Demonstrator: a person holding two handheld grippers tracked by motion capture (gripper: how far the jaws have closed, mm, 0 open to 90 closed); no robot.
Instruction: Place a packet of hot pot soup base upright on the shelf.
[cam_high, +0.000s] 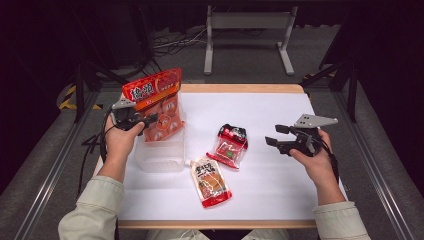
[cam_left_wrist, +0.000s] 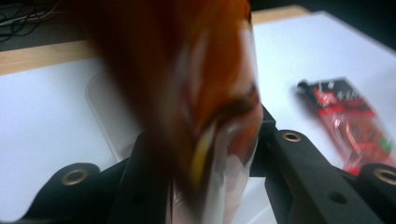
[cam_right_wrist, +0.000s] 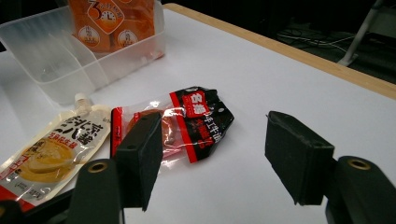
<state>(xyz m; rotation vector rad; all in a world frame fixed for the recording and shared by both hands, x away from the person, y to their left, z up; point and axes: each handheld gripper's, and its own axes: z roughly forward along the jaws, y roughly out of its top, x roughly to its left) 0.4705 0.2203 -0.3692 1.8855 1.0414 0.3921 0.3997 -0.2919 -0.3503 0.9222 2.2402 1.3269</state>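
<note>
Holding an orange bag over a clear bin

Gripping the large orange snack bag (cam_high: 159, 102) with the left tool (cam_high: 142, 121), jaws clamped on the bag's lower half, as seen blurred and close between the black jaws in the left gripper view (cam_left_wrist: 205, 116). Standing upright, with the bag's bottom end down inside the clear plastic bin (cam_high: 159, 159) at about 9 o'clock on the white surface (cam_high: 280, 180). Seen through the bin's far wall in the right gripper view, with a slanted divider closer in (cam_right_wrist: 112, 28).

Hovering at 3 o'clock, the right tool (cam_high: 275, 136), jaws apart and holding nothing, well clear of the bag. Framed between its open jaws in the right gripper view, a red-and-black packet (cam_right_wrist: 187, 126), lying flat near the centre of the surface (cam_high: 230, 146). Lying just beside that packet toward 6 o'clock, a cream-and-red spouted pouch (cam_high: 210, 181), spout pointing toward the bin's near corner and close to it. Resting at the near edge of the surface, both sleeved forearms of the person.
</note>
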